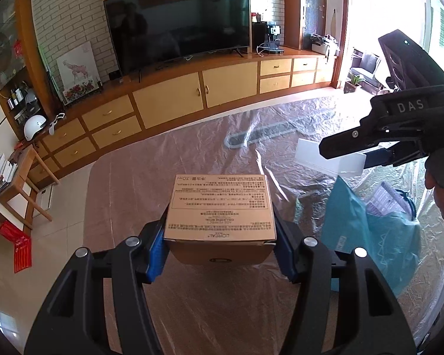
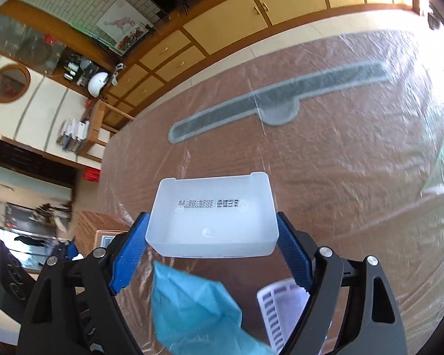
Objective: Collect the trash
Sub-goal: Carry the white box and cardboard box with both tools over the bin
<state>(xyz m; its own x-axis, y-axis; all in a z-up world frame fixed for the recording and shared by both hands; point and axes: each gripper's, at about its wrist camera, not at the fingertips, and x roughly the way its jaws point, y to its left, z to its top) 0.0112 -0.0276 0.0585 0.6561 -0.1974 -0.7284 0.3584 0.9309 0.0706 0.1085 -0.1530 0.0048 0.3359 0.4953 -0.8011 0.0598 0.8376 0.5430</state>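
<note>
Left gripper (image 1: 220,254) clamped on cardboard box (image 1: 220,207), right gripper (image 2: 211,251) pinching white plastic tray (image 2: 211,216) w/ jaws fairly wide, both lifted off the table (image 1: 192,310). Blue bag (image 1: 370,230) open just right of box, w/ paper already inside. Prob halfway: still gotta drop both in the bag.

I see a white brick wall (image 1: 62,14), a dark television (image 1: 177,23) on long yellow wooden cabinets (image 1: 168,103), and bright daylight at right.

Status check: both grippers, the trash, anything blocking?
Left gripper shut on cardboard box. Right gripper shut on white plastic tray. Blue bag open below, nothing blocking.
</note>
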